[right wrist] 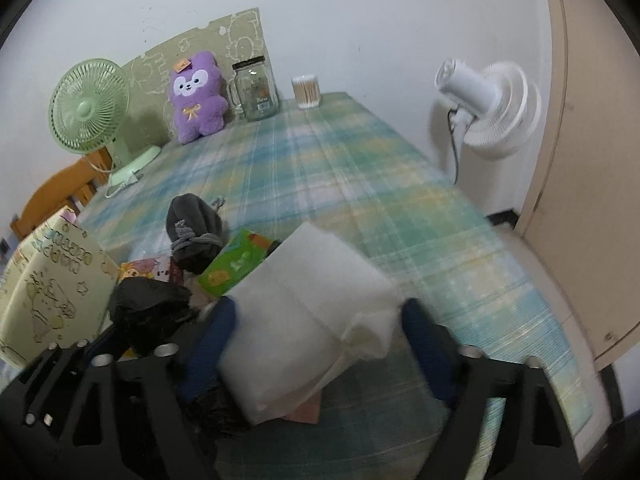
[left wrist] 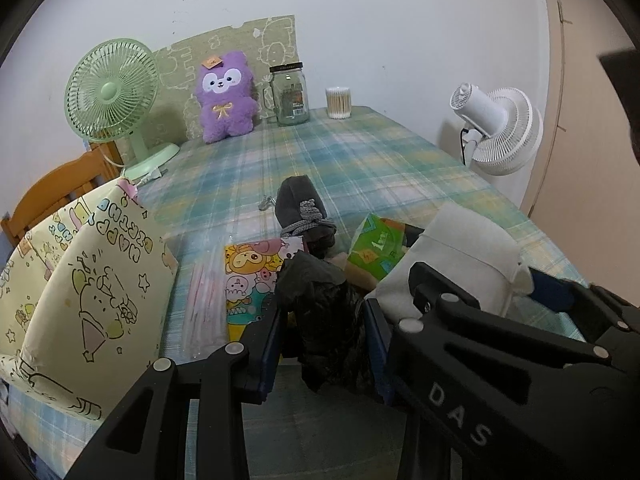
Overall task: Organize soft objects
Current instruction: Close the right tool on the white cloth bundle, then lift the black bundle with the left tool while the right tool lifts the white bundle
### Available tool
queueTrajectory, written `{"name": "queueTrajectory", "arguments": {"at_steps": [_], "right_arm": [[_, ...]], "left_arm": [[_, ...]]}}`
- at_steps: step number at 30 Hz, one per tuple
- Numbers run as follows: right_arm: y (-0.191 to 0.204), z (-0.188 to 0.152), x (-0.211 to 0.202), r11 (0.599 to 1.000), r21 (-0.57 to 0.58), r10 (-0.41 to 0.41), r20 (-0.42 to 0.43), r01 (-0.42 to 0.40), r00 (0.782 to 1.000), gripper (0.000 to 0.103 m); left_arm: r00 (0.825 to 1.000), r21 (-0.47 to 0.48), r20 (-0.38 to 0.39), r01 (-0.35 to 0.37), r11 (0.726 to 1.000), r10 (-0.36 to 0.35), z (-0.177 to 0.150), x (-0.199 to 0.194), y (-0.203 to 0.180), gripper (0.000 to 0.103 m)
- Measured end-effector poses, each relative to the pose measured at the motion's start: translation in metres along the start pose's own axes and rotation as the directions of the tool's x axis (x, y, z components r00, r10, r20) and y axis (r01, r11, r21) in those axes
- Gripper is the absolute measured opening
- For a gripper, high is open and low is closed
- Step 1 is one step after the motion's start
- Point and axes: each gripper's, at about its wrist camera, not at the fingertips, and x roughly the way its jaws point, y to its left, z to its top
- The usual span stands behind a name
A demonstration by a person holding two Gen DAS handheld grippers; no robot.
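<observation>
Between our left gripper's (left wrist: 326,338) blue pads sits a crumpled black plastic bag (left wrist: 320,304), pinched firmly. Beside it, our right gripper (right wrist: 316,340) stands apart around a folded white fabric pad (right wrist: 304,304), not visibly pressing, so we judge the gathering step underway; next we close on it. Beyond lie a grey drawstring pouch (left wrist: 302,210) and a purple plush (left wrist: 226,96).

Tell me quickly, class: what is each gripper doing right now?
Left gripper: closed on the black bag.
Right gripper: open, its fingers either side of the white cloth, not pressing it.
</observation>
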Motion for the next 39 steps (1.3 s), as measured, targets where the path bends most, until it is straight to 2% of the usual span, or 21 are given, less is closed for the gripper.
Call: {"name": "queueTrajectory", "arguments": {"at_steps": [2,5,8,24,30,39], "right_arm": [[0.003,0.0,-0.002,1.0,-0.012,-0.01,0.003,0.01,1.0,0.058],[0.005,0.001,-0.009,1.0,-0.019,-0.025,0.018,0.025,1.0,0.044],[0.006,0.002,-0.016,1.0,-0.016,-0.019,0.025,0.019,1.0,0.036],[0.034,0.029,-0.075,0.999,-0.047,-0.013,0.132,0.019,0.991,0.033],[0.049,0.045,-0.102,0.997,-0.067,-0.015,0.191,0.028,0.981,0.033],[0.07,0.06,-0.134,0.995,-0.089,-0.016,0.256,0.04,0.966,0.033]], "left_arm": [[1.0,-0.005,0.001,0.009,1.0,-0.009,0.001,-0.001,0.001,0.039],[1.0,-0.014,-0.001,0.02,1.0,-0.02,0.003,-0.003,0.004,0.039],[0.999,-0.024,0.004,0.031,0.999,-0.031,0.005,-0.009,0.006,0.039],[0.992,-0.059,0.113,0.069,0.996,-0.062,0.033,-0.064,0.029,0.038],[0.983,-0.07,0.173,0.08,0.994,-0.067,0.048,-0.088,0.041,0.038],[0.974,-0.092,0.202,0.119,0.989,-0.099,0.062,-0.109,0.062,0.038]]}}
